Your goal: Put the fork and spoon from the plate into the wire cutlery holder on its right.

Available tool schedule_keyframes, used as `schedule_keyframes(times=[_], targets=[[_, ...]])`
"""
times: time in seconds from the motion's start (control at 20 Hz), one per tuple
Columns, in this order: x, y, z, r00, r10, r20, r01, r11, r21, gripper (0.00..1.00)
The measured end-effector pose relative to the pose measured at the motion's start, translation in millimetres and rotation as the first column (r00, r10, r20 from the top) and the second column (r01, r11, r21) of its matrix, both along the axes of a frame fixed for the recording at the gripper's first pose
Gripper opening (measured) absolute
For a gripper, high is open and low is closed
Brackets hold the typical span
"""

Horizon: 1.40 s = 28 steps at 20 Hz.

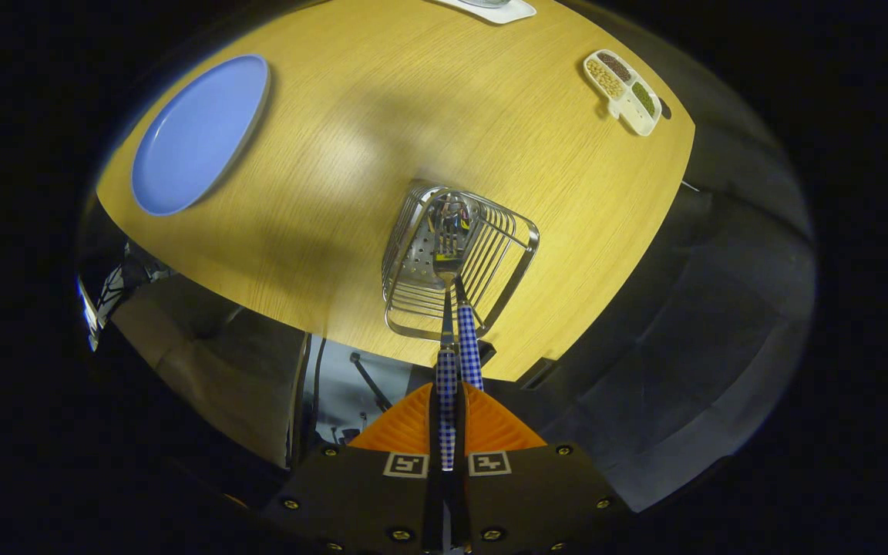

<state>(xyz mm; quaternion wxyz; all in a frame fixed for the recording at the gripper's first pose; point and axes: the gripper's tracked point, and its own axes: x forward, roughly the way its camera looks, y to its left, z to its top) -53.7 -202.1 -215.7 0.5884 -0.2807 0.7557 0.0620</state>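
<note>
The wire cutlery holder (455, 258) stands on the wooden table (382, 139), just beyond my fingers. Two utensils with blue-checked handles reach down into it, their steel heads side by side inside the basket. My gripper (446, 397) is shut on the left handle (446, 385), which runs straight between the fingers. The second handle (469, 347) leans beside it against the holder's near rim, free of my fingers. I cannot tell which one is the fork and which the spoon. To the left of the holder lies the blue plate (196, 132), with nothing on it.
A white divided dish (623, 89) with beans and seeds sits far right of the holder. A white tray (494, 8) lies at the table's far edge. The holder stands close to the near table edge (321, 327), with dark floor and furniture below it.
</note>
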Motion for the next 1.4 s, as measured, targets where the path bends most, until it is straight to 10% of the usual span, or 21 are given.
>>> schedule_keyframes(times=[0.45, 0.55, 0.7, 1.0, 1.4], targets=[[5.5, 7.1, 7.1, 0.997, -0.002, 0.075, -0.001, 0.999, 0.041, 0.11], [9.1, 9.3, 15.3, 0.993, 0.0, 0.115, -0.005, 0.999, 0.044, 0.28], [16.4, 13.2, 29.3, 0.983, -0.008, 0.186, -0.002, 0.999, 0.054, 1.0], [11.5, 32.3, 52.2, 0.934, -0.079, 0.347, 0.034, 0.99, 0.135, 0.97], [53.9, 107.9, 77.0, 0.732, -0.264, 0.627, -0.007, 0.919, 0.395, 0.97]])
